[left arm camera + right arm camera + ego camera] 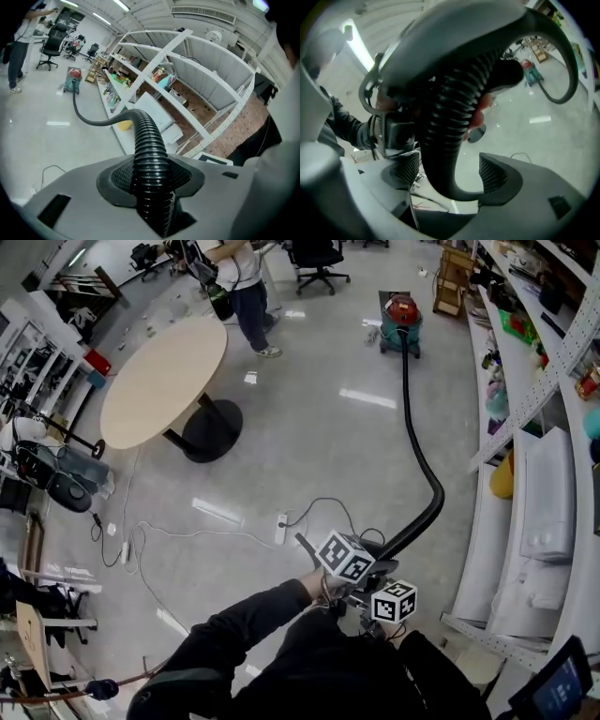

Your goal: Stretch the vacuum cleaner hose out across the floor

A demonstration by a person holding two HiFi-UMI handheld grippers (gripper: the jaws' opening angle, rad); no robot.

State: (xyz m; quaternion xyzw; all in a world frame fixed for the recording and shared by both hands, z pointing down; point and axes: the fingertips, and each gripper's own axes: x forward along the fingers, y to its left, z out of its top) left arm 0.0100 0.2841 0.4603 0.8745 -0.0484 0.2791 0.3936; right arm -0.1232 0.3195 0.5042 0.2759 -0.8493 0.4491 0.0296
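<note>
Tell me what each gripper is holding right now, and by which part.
Left gripper: clamped on the vacuum hose, on its ribbed length far from the cleaner. Right gripper: holds nothing; its jaws stand open around the same hose.

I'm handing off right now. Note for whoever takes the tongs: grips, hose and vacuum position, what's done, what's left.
Left tongs: shut on the black ribbed hose at its near end.
Right tongs: open; the hose passes between the pads, ungripped.
Vacuum cleaner: standing at the far end of the floor.
Done: hose lies along the floor from it toward you, with one bend just before the tongs.
Left: probably draw the end back until the bend straightens, then lay it down. Mind the power strip and cords nearby.
</note>
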